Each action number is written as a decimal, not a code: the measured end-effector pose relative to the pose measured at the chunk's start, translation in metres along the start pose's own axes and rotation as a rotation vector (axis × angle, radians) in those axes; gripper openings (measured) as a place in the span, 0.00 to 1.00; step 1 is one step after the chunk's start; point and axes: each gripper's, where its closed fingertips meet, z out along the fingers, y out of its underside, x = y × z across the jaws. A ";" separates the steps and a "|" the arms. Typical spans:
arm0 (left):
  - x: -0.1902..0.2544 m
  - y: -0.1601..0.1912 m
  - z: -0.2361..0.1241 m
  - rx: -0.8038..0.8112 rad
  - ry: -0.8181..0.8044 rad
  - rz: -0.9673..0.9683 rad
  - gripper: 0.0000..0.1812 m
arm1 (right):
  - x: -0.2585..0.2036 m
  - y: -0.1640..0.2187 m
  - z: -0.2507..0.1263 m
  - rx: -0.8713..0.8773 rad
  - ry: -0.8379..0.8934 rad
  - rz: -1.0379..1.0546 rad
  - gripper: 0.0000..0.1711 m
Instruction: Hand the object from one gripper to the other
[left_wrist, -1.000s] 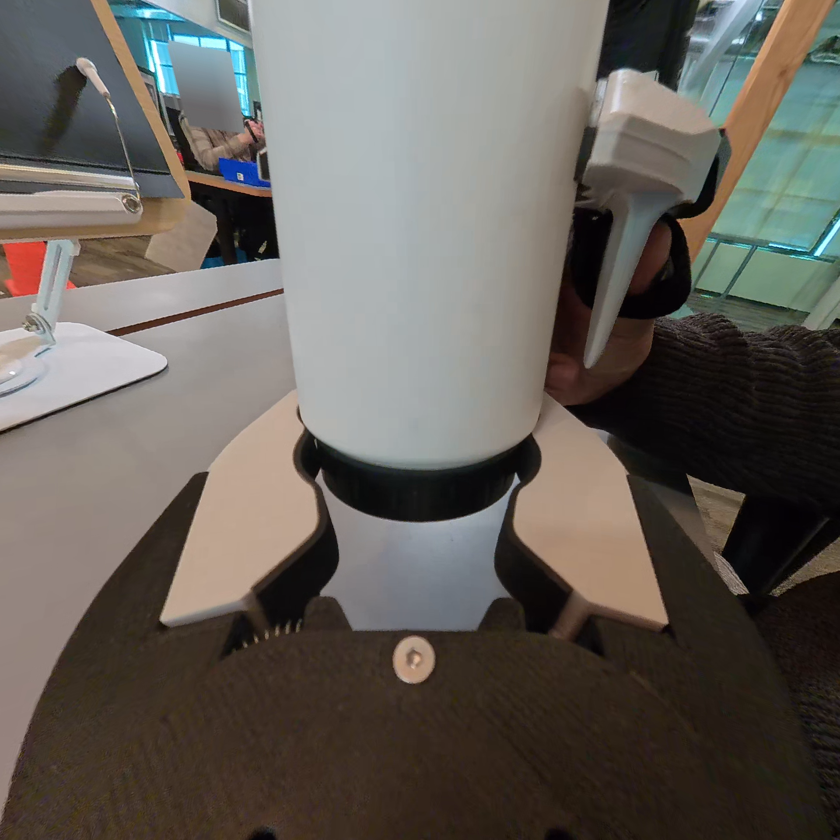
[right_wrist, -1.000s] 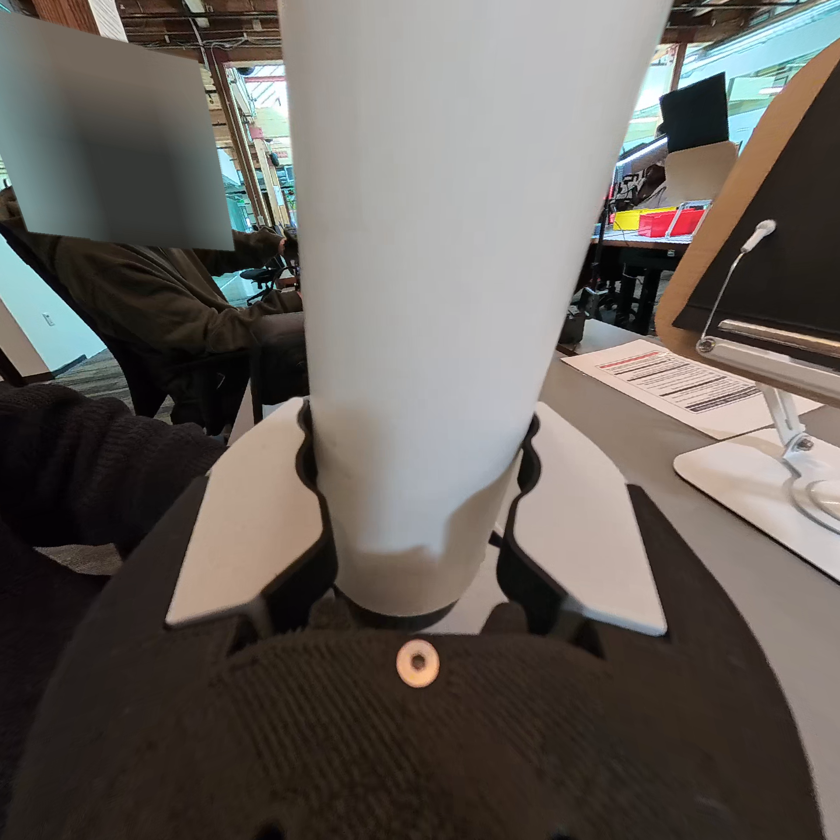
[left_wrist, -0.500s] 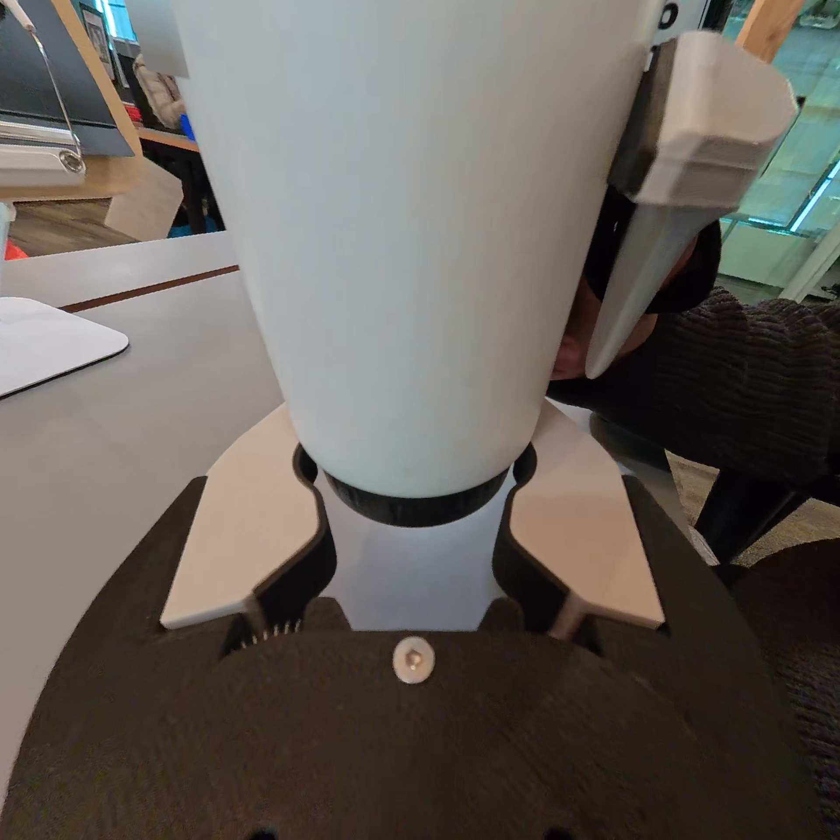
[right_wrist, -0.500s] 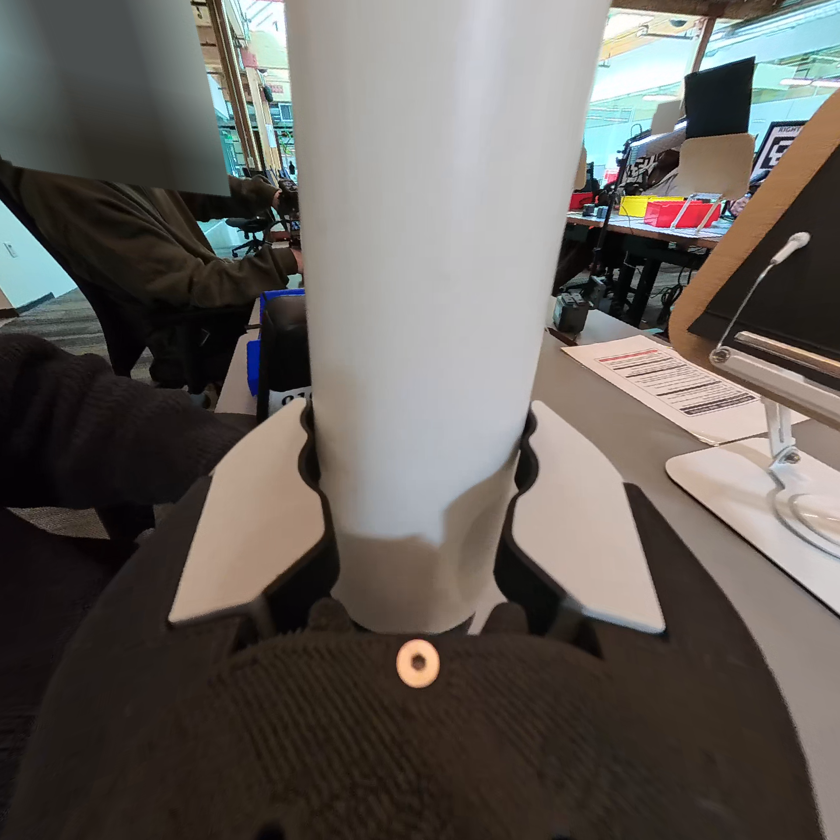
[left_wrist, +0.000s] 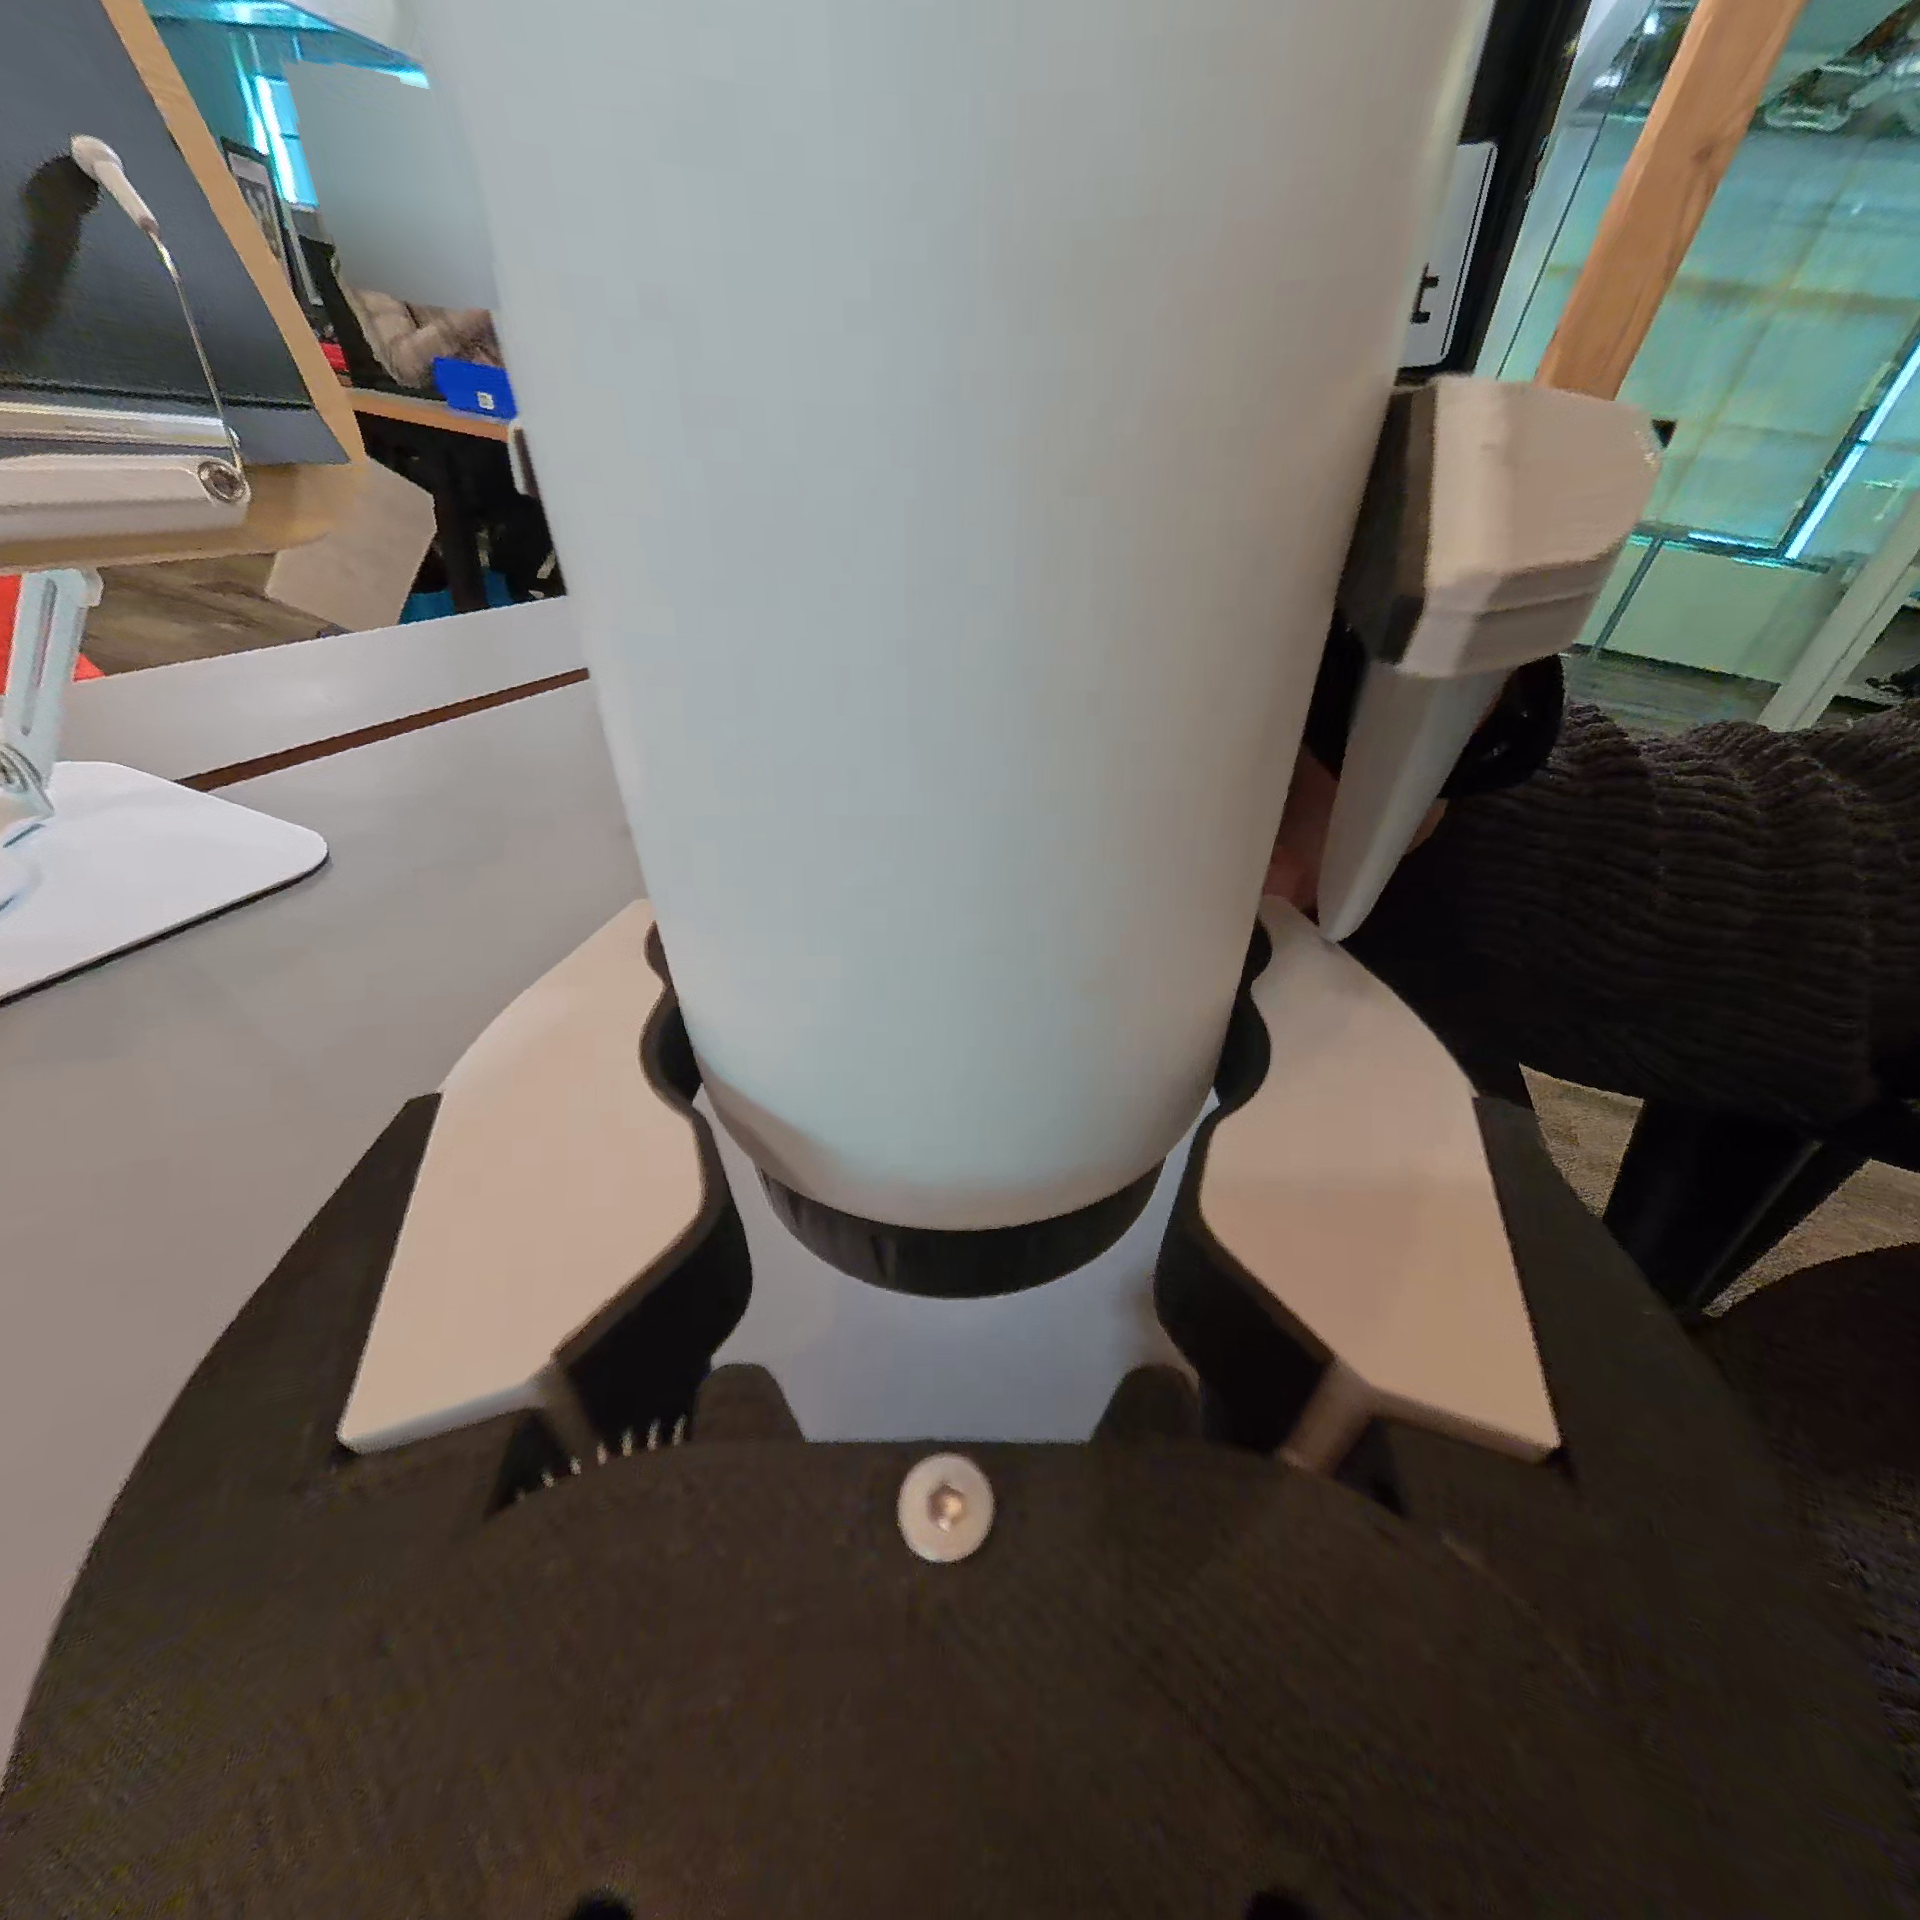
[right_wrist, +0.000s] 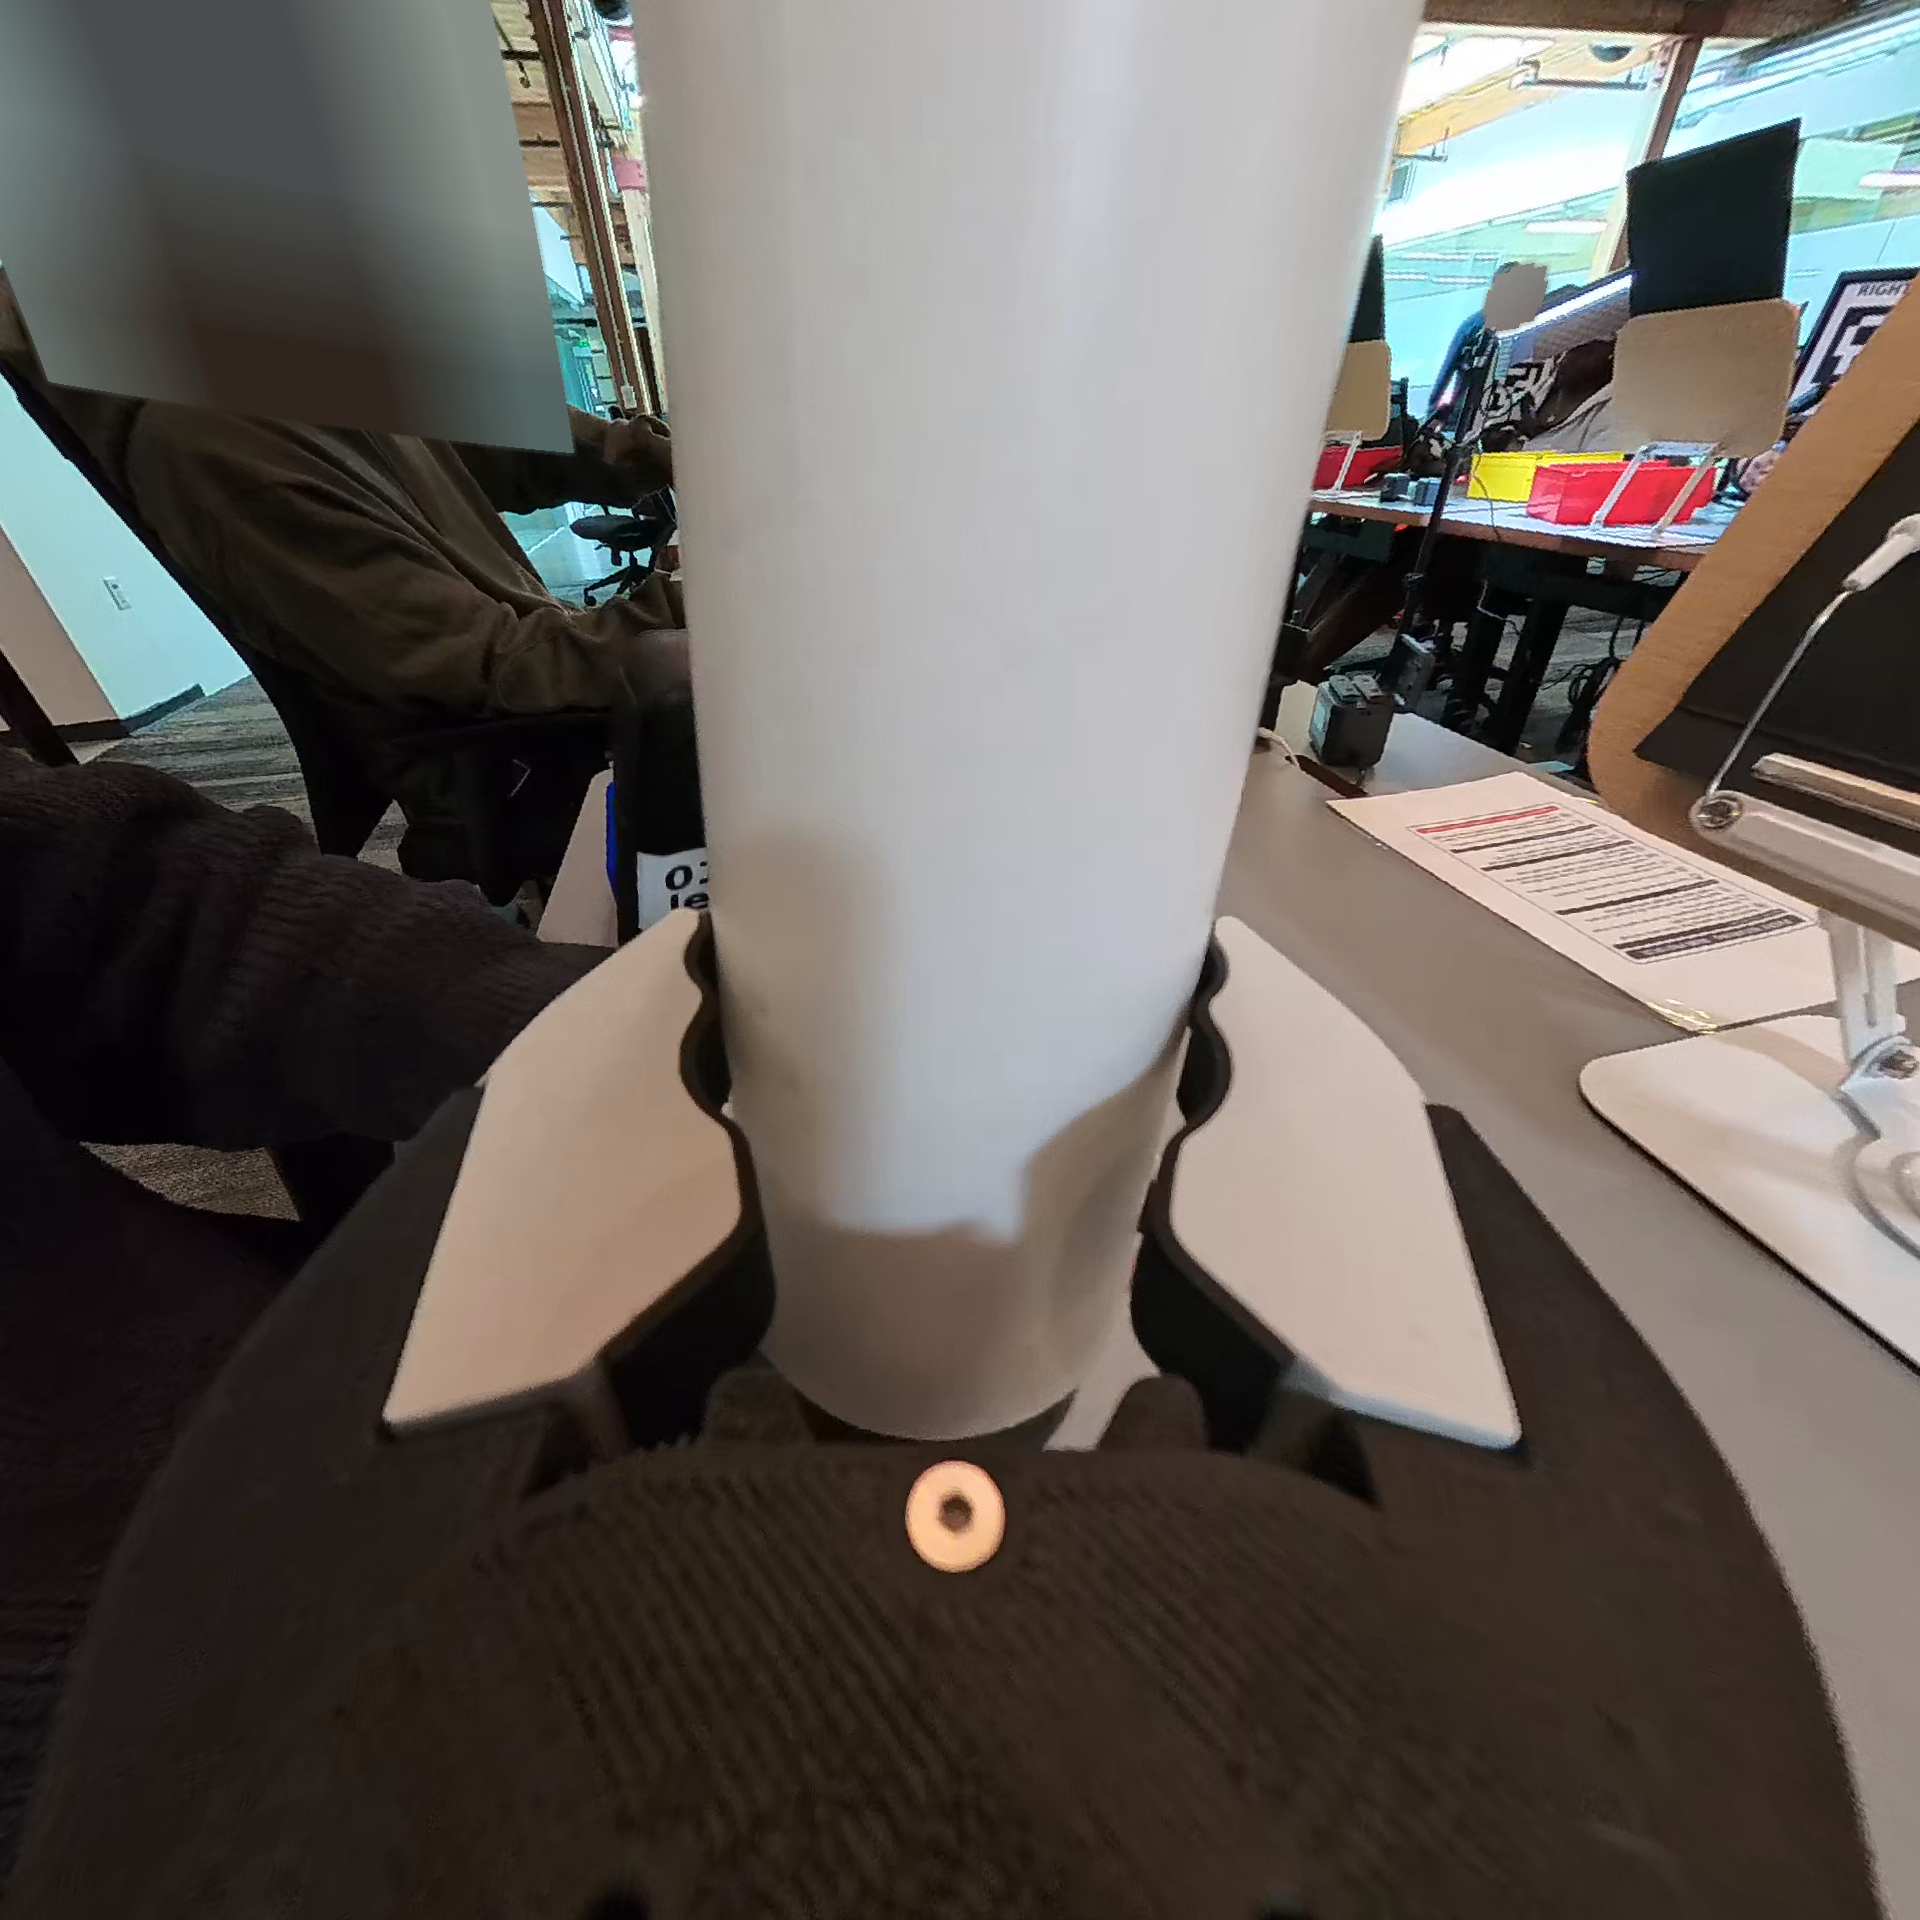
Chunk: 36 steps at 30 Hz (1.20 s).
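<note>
Both sets of fingers are on one thing. My left gripper (left_wrist: 951, 1029) has its white fingers (left_wrist: 551, 1226) pressed against the two sides of the white tumbler (left_wrist: 935, 540), near its lower end, gripping it; the black base ring (left_wrist: 961, 1252) of the tumbler sits between the fingers, just clear of the gripper's dark body. My right gripper (right_wrist: 956, 1029) is likewise clamped on the same tumbler (right_wrist: 966, 540): its fingers (right_wrist: 592, 1195) touch the wall on both sides, and the tumbler's end reaches almost to the gripper's body near the screw (right_wrist: 954, 1515). So the tumbler is held by both grippers at once, up off the grey table (left_wrist: 291, 1039).

Left wrist view: one finger of the right gripper (left_wrist: 1496, 540) shows against the tumbler's right side, farther along it than my own fingers, with a dark knit sleeve (left_wrist: 1683, 894) behind. A white stand base (left_wrist: 156, 873) rests on the table to the left, carrying a dark board with wood edge (left_wrist: 135, 301).

Right wrist view: a printed paper sheet (right_wrist: 1590, 894) lies on the table (right_wrist: 1455, 1039) to the right, just beside the stand base (right_wrist: 1745, 1164). Dark sleeve (right_wrist: 208, 956) at left. Seated person (right_wrist: 364, 582) in the background; red and yellow bins (right_wrist: 1558, 483) on a far desk.
</note>
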 end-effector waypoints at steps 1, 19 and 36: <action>0.000 -0.001 0.000 0.001 -0.001 0.003 0.56 | 0.000 -0.001 0.000 0.005 0.001 0.003 0.51; -0.005 -0.008 -0.003 0.036 -0.023 -0.013 0.55 | 0.006 -0.019 -0.011 0.048 0.023 0.010 0.47; -0.008 -0.008 -0.005 0.038 -0.033 -0.013 0.55 | 0.010 -0.024 -0.016 0.067 0.036 0.012 0.45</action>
